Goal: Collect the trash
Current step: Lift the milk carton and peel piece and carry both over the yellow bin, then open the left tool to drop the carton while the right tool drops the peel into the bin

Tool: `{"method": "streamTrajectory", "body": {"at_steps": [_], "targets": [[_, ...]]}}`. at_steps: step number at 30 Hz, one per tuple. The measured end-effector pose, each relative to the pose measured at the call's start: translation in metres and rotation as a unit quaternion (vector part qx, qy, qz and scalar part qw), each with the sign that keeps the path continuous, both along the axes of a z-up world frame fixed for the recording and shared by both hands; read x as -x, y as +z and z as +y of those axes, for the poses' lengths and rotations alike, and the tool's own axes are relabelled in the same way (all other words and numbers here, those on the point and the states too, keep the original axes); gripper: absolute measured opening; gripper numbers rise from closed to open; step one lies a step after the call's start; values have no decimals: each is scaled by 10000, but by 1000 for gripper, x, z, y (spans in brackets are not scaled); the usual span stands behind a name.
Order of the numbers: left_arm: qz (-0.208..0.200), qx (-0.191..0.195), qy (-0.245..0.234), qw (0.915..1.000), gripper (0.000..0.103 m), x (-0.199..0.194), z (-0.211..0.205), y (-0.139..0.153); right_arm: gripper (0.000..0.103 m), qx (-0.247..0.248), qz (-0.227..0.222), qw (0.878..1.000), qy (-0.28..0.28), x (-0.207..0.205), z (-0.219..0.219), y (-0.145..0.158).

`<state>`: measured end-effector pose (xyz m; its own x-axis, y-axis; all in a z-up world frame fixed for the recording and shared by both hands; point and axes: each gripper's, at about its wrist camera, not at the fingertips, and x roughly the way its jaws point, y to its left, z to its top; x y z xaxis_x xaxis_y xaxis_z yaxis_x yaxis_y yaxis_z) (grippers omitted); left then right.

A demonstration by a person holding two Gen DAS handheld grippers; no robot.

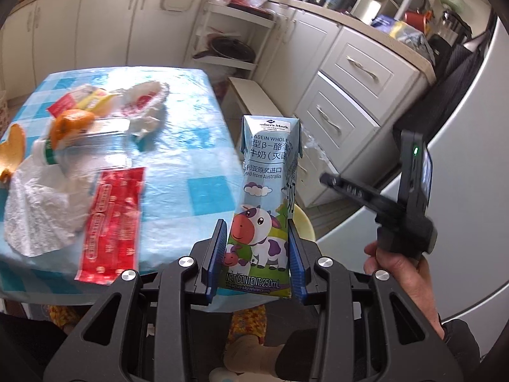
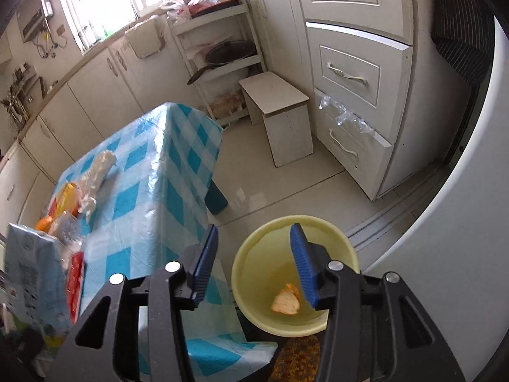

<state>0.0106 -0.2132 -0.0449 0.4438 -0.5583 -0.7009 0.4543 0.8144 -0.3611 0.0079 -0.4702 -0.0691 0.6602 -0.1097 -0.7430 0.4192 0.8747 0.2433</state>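
At lower centre, my left gripper (image 1: 256,254) clamps an upright milk carton (image 1: 265,200). My right gripper (image 2: 254,264), angled downward, stands parted and empty over the yellow bin (image 2: 254,254) holding orange peel (image 2: 286,300); beyond, litter remains on the desk (image 1: 178,146).

Cream cabinets (image 2: 105,95) along the far wall, bright window (image 2: 95,0) above. Drawer stack (image 2: 350,73) at right, white stool (image 2: 280,108) on pale tiled floor (image 2: 286,178), open pan rack (image 2: 222,60) beside.

Peel (image 2: 285,301) in bin (image 2: 251,254), right of table (image 2: 152,172).
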Motion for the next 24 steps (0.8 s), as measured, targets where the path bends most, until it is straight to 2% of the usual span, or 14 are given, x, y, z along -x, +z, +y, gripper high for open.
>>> {"method": "streamTrajectory", "body": {"at_steps": [2, 5, 9, 11, 14, 16, 19, 24], "targets": [[104, -28, -131, 9999, 34, -1, -21, -6, 53, 21, -353, 9994, 2, 3, -2, 16], [307, -62, -264, 9992, 34, -7, -52, -22, 64, 216, -1151, 9931, 43, 12, -3, 51], [624, -115, -319, 9975, 35, -22, -96, -47, 76, 863, -2084, 9742, 18, 29, 2, 94], [921, -174, -417, 9947, 35, -36, -124, -65, 78, 964, -2352, 9671, -52, 34, 2, 104], [1253, -337, -380, 9908, 43, -51, -148, -87, 79, 901, -2505, 9638, -124, 35, -1, 108], [1333, -239, -264, 9904, 56, -55, -149, -89, 79, 834, -2491, 9648, -119, 33, -4, 108], [1138, -79, -182, 9933, 67, -51, -139, -76, 81, 766, -2528, 9644, -120, 30, -5, 112], [726, 0, 150, 9972, 72, -39, -100, -47, 83, 667, -2610, 9630, -52, 31, 3, 115]]}}
